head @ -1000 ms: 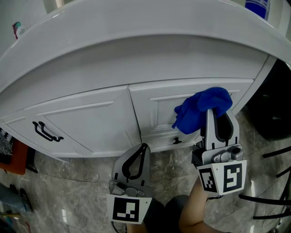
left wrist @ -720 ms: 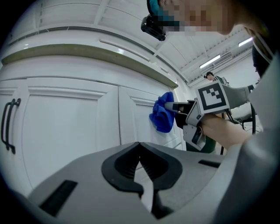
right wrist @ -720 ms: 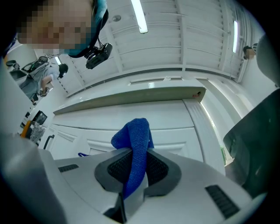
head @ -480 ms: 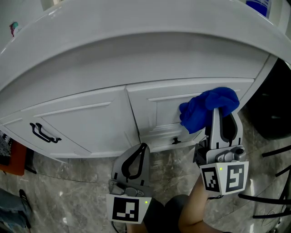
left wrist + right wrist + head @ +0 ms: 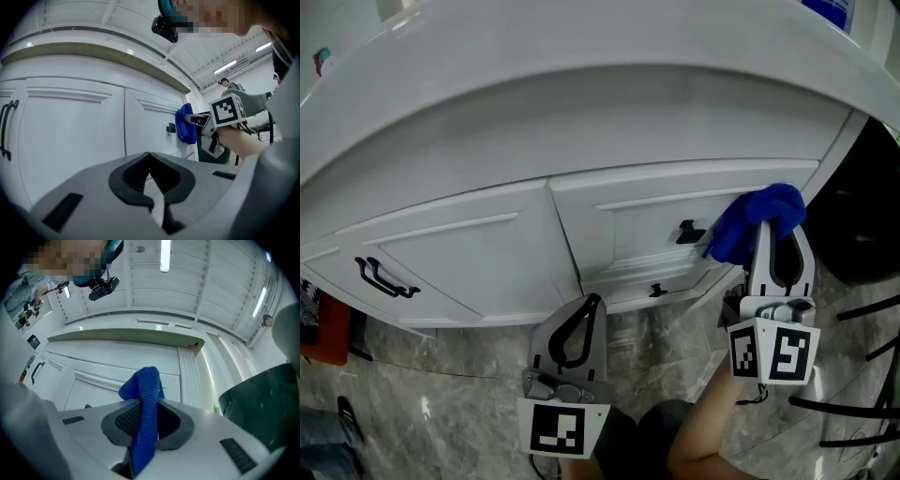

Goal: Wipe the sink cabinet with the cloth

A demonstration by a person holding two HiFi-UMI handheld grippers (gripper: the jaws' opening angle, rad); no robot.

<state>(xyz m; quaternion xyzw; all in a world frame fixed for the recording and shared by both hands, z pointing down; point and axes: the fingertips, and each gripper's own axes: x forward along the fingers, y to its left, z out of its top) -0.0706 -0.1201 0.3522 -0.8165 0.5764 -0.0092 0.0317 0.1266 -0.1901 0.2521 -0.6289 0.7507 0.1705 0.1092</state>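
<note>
My right gripper [image 5: 776, 246] clamped cloth [image 5: 755, 223] at cabinet [image 5: 647, 225], frame right. Left gripper [image 5: 593, 306] closed, empty. Wipe seemed partway; door [image 5: 459, 253] at frame left pending.

Two tongs, the left tongs [image 5: 594, 302] and the right tongs [image 5: 768, 228]; one blue cloth [image 5: 754, 221]; one white sink cabinet [image 5: 487, 251] with three black pulls: one bar handle [image 5: 382, 278] at left, an upper knob [image 5: 688, 232] and a lower knob [image 5: 657, 291] at right.
</note>
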